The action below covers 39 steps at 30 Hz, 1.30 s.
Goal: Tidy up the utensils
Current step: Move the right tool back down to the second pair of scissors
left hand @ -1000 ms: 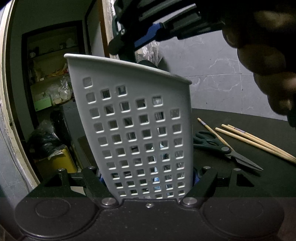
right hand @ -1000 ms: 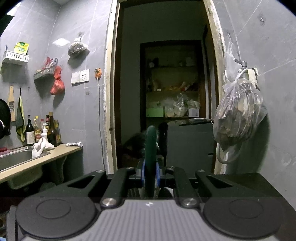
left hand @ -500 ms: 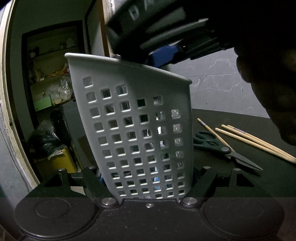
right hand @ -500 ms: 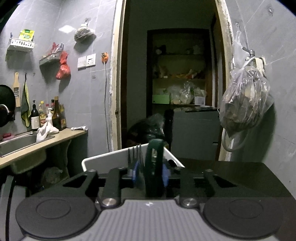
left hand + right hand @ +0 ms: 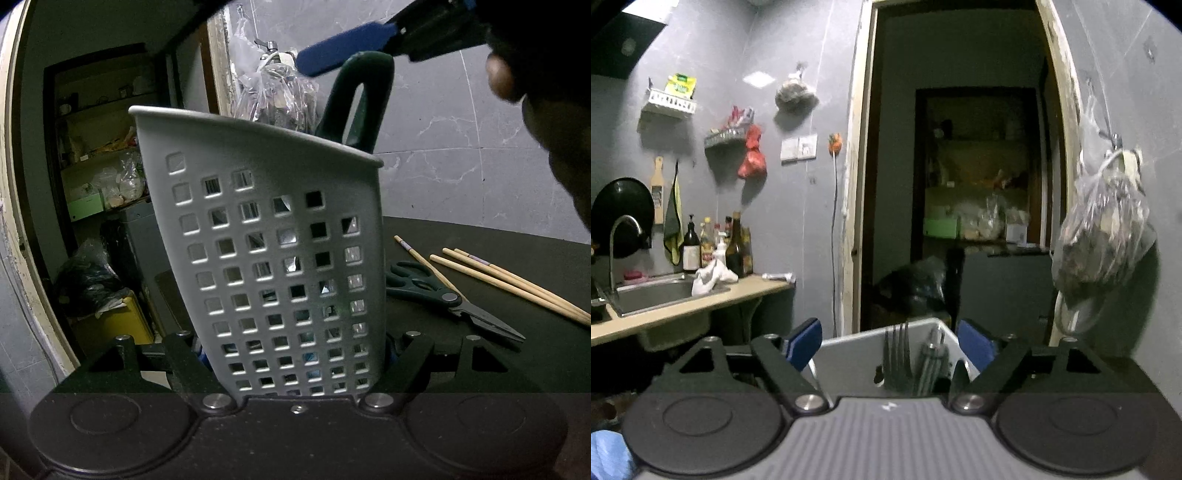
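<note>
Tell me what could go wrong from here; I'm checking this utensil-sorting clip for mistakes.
1. The white perforated holder leans while the left gripper clamps its base; a slip could tip it over.
2. The right gripper, whose jaws have just been opening, sits right above the green-handled utensil and could snag its looped handle.
3. The scissors and chopsticks overlap on the table, so lifting one may drag the other.

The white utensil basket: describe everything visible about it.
The white utensil basket looks like plastic, tall with a rolled rim and walls pierced by rows of square holes. It stands leaning slightly on the dark table, clamped low down by the left gripper. Inside, a fork and a dark green loop handle stick up. The open right gripper hovers just above.
</note>
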Tool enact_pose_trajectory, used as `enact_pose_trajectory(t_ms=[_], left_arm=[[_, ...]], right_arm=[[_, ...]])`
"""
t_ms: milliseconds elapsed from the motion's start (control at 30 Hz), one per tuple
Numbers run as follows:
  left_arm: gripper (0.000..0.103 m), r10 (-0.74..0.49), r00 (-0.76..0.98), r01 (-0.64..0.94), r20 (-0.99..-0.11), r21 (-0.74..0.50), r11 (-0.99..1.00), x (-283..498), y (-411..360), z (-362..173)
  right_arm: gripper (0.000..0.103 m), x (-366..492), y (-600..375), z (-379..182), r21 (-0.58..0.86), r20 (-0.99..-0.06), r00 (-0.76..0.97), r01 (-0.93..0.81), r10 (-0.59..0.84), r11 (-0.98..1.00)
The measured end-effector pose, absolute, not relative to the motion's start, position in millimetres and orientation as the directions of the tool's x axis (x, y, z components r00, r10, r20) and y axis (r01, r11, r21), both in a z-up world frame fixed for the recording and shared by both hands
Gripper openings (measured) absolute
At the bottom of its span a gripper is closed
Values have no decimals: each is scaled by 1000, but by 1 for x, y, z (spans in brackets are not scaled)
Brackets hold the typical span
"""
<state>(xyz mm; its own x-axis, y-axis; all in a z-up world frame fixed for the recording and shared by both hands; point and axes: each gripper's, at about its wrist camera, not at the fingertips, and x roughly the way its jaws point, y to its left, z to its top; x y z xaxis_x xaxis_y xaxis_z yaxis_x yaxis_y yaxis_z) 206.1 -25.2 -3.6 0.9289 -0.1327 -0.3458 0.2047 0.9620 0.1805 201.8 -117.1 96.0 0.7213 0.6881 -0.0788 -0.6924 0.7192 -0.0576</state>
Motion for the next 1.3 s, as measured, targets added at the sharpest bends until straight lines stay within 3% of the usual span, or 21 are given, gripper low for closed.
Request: enact_pose_trajectory(t_ms=[233, 433, 600, 700, 833, 1300], left_arm=[[79, -130, 928, 204, -348, 183, 962, 207, -26, -4], [79, -125, 928, 201, -350, 189, 961, 207, -28, -3], [79, -125, 929, 200, -348, 189, 961, 207, -29, -3], [79, -124, 929, 199, -348, 190, 961, 207, -29, -3], [79, -123, 929, 198, -348, 189, 962, 207, -29, -3], [79, -125, 930, 199, -347, 187, 962, 207, -29, -4]], right_arm=[[101, 197, -141, 102, -49, -25, 761, -649, 648, 760], [103, 201, -182, 95, 3, -33, 860, -509, 509, 861], [103, 225, -209, 68, 41, -204, 920, -334, 336, 942], [103, 241, -217, 47, 65, -330, 898, -287, 293, 956], [103, 251, -214, 24, 42, -427, 861, -286, 276, 957], [102, 290, -171, -9, -52, -585, 733, -462, 348, 885]])
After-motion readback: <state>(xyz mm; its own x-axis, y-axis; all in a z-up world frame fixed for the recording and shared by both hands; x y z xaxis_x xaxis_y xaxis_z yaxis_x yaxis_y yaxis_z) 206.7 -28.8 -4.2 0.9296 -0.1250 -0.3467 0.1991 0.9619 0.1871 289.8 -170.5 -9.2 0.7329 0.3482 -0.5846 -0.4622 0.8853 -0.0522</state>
